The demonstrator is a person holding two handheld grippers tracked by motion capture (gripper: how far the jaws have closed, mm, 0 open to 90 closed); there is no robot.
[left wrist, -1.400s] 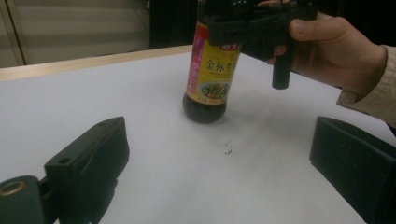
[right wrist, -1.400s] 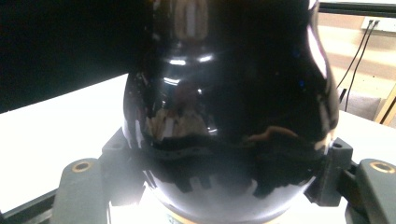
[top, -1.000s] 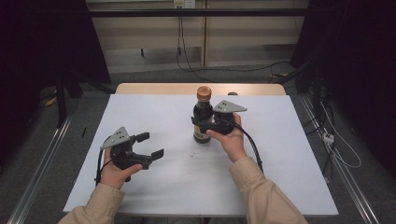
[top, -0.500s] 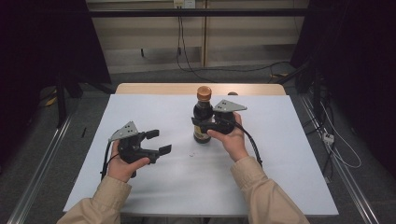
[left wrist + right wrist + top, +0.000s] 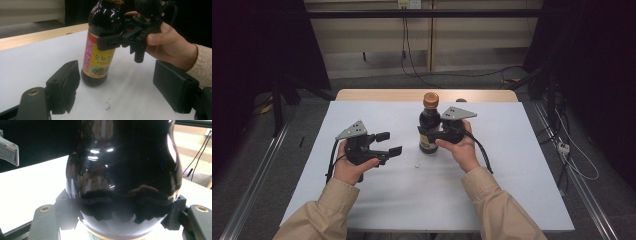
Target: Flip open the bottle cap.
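A dark sauce bottle (image 5: pixel 429 125) with a brown cap and a yellow-pink label stands upright on the white table (image 5: pixel 512 165). My right gripper (image 5: pixel 428 132) is shut on the bottle's body; in the right gripper view its jaws clasp the glossy black glass (image 5: pixel 122 175) on both sides. My left gripper (image 5: pixel 389 143) is open, held just left of the bottle and pointing at it. In the left gripper view the bottle (image 5: pixel 101 45) stands beyond my left gripper (image 5: pixel 120 87), whose wide-apart pads hold nothing, and the right gripper (image 5: pixel 110 41) clamps it from the right.
A small dark speck (image 5: pixel 416 165) lies on the table in front of the bottle. The table's wooden far edge (image 5: pixel 377 95) runs behind it. Cables (image 5: pixel 404 55) lie on the floor beyond, and metal rails (image 5: pixel 257 180) flank the table.
My left gripper has moved right and slightly forward toward the bottle, still open. The right gripper and bottle have stayed in place.
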